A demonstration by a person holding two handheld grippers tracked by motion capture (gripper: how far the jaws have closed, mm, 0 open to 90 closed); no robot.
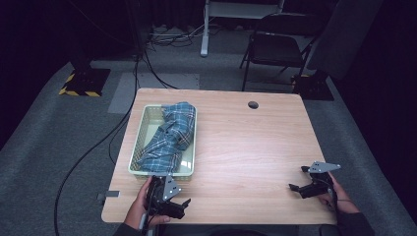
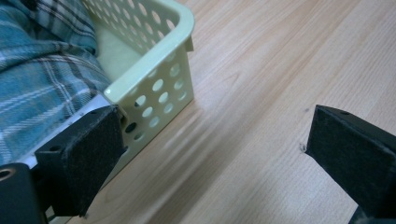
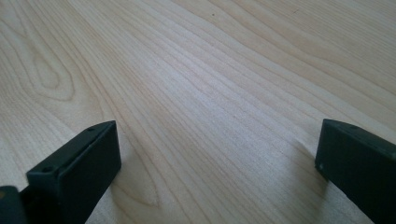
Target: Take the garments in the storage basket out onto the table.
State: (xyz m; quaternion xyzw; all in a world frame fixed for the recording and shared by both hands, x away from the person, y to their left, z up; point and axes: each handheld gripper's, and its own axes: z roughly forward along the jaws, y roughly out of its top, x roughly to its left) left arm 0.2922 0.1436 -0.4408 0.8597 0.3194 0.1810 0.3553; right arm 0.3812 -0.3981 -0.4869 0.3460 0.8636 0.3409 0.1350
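A pale green perforated basket stands on the left part of the wooden table, with a blue plaid cloth bundled inside it. My left gripper rests near the table's front edge, just in front of the basket's near right corner, jaws wide apart. In the left gripper view that basket corner and the plaid cloth lie close by the left jaw, and my gripper holds nothing. My right gripper sits open at the front right, over bare wood.
A round cable hole is in the table's far edge. Behind the table stand a black folding chair and a white desk frame. Cables trail over the grey floor on the left.
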